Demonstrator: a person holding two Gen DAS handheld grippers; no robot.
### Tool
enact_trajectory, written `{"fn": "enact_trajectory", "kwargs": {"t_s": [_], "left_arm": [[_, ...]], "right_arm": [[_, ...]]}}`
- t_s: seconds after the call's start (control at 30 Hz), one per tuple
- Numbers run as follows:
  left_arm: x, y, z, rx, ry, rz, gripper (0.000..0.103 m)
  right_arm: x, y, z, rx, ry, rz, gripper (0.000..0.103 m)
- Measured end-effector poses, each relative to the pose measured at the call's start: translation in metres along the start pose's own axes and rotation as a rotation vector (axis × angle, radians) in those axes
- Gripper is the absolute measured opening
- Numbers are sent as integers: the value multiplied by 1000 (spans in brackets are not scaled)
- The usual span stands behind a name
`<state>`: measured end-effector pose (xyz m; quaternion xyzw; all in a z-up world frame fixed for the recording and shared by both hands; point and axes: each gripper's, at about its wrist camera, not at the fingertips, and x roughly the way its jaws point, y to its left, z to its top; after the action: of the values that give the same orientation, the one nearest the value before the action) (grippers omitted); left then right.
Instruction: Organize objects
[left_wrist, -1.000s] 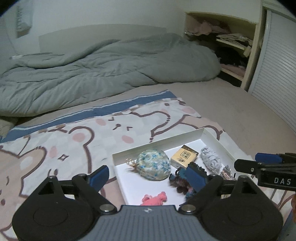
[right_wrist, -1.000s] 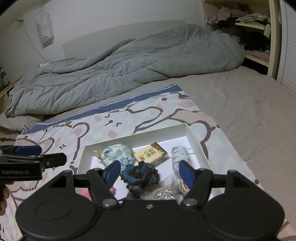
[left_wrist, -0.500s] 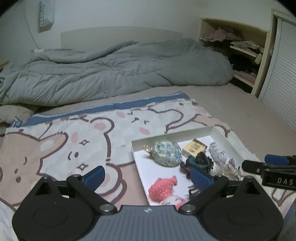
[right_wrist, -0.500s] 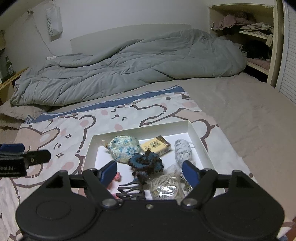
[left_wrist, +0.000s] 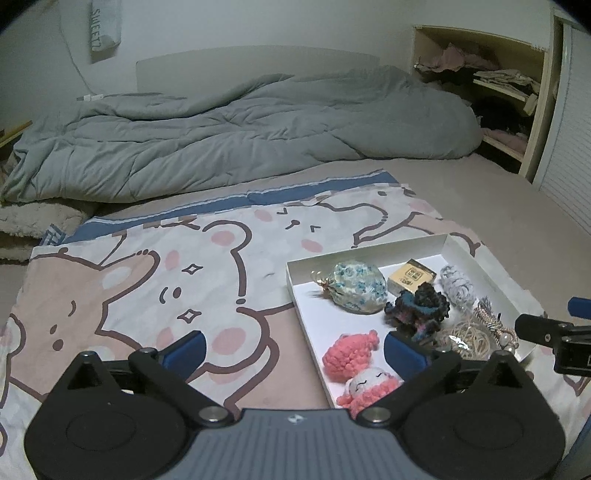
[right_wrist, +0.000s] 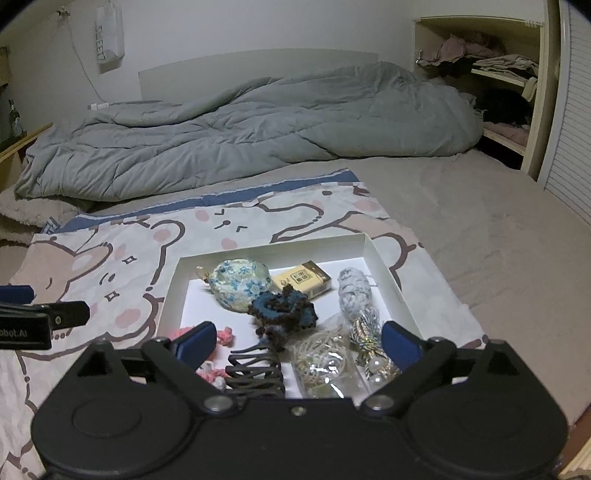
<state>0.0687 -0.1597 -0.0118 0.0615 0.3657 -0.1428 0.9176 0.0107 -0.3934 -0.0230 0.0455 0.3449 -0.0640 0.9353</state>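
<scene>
A white shallow box (left_wrist: 295, 280) (right_wrist: 384, 258) lies on a cartoon bear blanket (left_wrist: 147, 273). It holds a blue floral pouch (left_wrist: 356, 287) (right_wrist: 240, 282), a yellow card box (left_wrist: 410, 277) (right_wrist: 304, 278), a dark blue scrunchie (left_wrist: 419, 308) (right_wrist: 284, 308), a grey knit piece (right_wrist: 354, 291), a pink crochet toy (left_wrist: 351, 354), a dark hair claw (right_wrist: 255, 365) and beaded strings (right_wrist: 325, 365). My left gripper (left_wrist: 293, 349) is open and empty, above the box's near left edge. My right gripper (right_wrist: 297, 341) is open and empty above the box's near end.
A rumpled grey duvet (left_wrist: 240, 136) (right_wrist: 251, 133) covers the back of the bed. Open shelves with clothes (left_wrist: 491, 92) (right_wrist: 491, 81) and a slatted door (right_wrist: 576, 110) stand at the right. Bare beige sheet (right_wrist: 480, 221) lies right of the blanket.
Both grippers have pulled back and up from the box, so more of the blanket and box contents show. The left one has also shifted left. Both stay open and empty.
</scene>
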Motion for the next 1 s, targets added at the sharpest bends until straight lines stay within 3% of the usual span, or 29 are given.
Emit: {"fn": "enact_trajectory", "kwargs": {"t_s": [1.0], "left_arm": [[-3,5,-4,0,14,-5,102]], "right_arm": [[-3,1,-3,4,-2,-23,103]]}}
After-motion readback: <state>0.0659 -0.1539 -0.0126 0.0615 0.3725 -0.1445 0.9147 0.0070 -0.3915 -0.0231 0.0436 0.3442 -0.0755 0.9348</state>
